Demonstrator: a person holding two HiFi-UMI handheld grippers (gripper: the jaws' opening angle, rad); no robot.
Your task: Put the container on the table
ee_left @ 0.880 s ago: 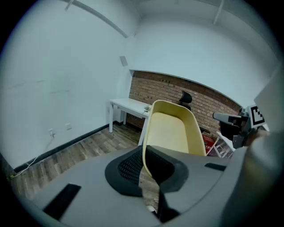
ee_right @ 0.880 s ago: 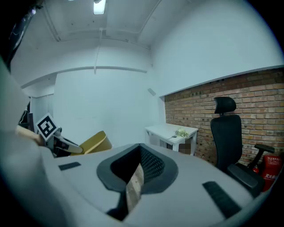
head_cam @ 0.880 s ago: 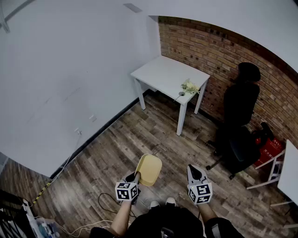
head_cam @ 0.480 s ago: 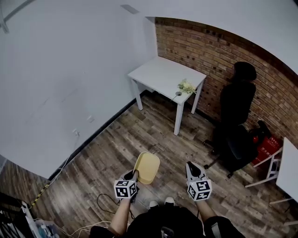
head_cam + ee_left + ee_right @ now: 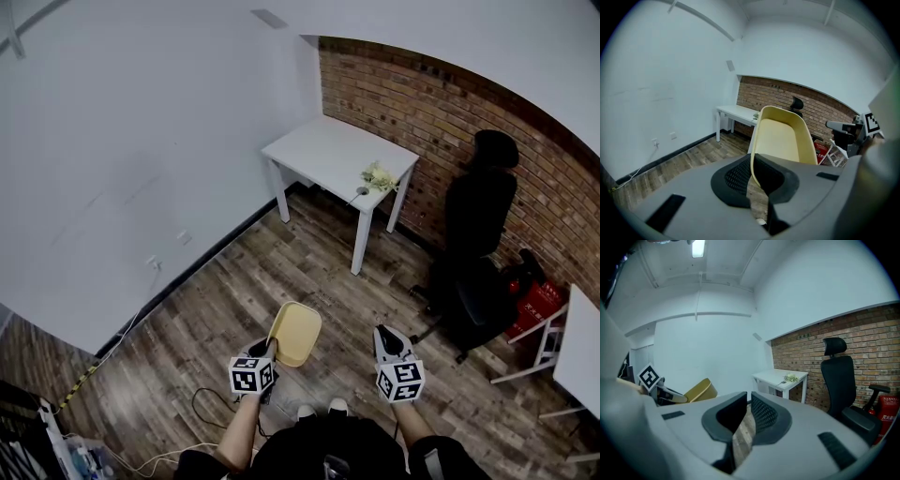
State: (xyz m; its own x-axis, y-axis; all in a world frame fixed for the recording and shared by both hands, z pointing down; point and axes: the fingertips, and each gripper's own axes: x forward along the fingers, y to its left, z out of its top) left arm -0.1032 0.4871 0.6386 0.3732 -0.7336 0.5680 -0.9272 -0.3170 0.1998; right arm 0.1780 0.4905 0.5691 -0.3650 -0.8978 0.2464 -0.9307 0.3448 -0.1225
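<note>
A pale yellow container [image 5: 296, 333] hangs above the wooden floor, its rim pinched by my left gripper [image 5: 269, 354]. In the left gripper view the container [image 5: 780, 140] stands up from between the shut jaws, its open side toward the right. My right gripper [image 5: 386, 345] is beside it, apart, jaws nearly together with nothing between them [image 5: 746, 416]. The white table [image 5: 323, 150] stands far ahead in the corner by the brick wall. From the right gripper view the container [image 5: 698, 391] shows at left and the table [image 5: 776, 377] straight ahead.
A small greenish bundle [image 5: 379, 176] and a cable lie on the table's right end. A black office chair [image 5: 478, 248] stands right of the table, with a red box [image 5: 534, 305] beyond. Cables trail on the floor [image 5: 206, 408] at left. Another white desk edge [image 5: 577, 342] is far right.
The view has shifted slightly; both grippers and the container stay about the same place relative to me. The table sits marginally nearer than half a second ago.
</note>
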